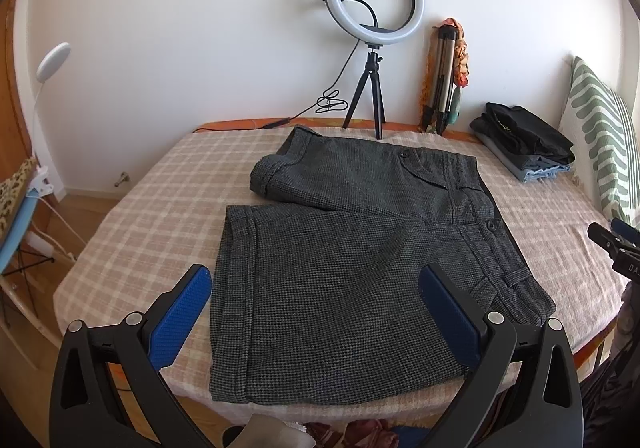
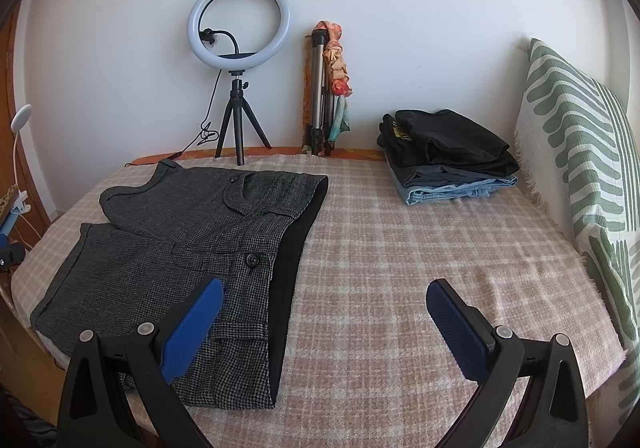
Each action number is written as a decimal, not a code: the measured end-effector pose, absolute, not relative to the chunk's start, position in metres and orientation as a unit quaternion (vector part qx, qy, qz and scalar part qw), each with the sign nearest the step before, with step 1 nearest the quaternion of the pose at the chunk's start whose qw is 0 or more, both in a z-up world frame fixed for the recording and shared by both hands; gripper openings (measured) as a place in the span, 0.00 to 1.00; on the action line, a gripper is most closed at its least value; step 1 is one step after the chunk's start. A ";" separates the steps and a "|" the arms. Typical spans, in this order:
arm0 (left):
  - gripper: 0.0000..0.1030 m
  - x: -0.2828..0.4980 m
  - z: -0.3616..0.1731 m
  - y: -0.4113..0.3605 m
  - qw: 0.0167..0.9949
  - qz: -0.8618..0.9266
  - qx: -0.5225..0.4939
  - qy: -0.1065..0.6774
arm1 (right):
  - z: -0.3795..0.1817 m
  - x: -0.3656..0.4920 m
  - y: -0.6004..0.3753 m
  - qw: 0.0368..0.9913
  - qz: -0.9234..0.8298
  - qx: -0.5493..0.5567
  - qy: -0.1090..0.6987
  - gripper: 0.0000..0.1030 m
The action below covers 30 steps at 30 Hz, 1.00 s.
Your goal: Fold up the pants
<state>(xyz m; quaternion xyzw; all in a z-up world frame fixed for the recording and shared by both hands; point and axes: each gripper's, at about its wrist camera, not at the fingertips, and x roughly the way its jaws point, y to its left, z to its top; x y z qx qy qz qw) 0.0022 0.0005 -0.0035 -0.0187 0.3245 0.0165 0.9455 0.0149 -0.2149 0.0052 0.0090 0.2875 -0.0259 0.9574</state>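
Dark grey checked short pants (image 1: 340,260) lie flat on the plaid-covered bed (image 1: 160,216), legs pointing left, waistband to the right. In the right wrist view the pants (image 2: 192,248) lie at the left with the black waistband lining along their right edge. My left gripper (image 1: 316,280) is open and empty, held above the near leg. My right gripper (image 2: 325,296) is open and empty, above the bed cover (image 2: 400,268) just right of the waistband. Its tip also shows in the left wrist view (image 1: 614,244) at the right edge.
A ring light on a small tripod (image 1: 374,28) and a folded tripod with a scarf (image 1: 444,80) stand at the far edge against the wall. A stack of folded clothes (image 2: 448,152) lies at the back right. A green patterned pillow (image 2: 580,168) leans at the right.
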 end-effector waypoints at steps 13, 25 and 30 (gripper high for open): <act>1.00 0.005 -0.012 0.008 0.939 0.010 -0.025 0.343 | 0.006 0.008 -0.212 0.959 -0.005 0.003 0.282 1.00; 0.93 0.007 -0.010 0.026 0.935 -0.020 -0.014 0.353 | 0.007 -0.007 -0.203 0.967 0.050 -0.047 0.246 1.00; 0.82 0.004 -0.016 0.041 0.925 -0.022 -0.012 0.378 | 0.001 -0.008 -0.200 0.963 0.091 -0.059 0.248 0.98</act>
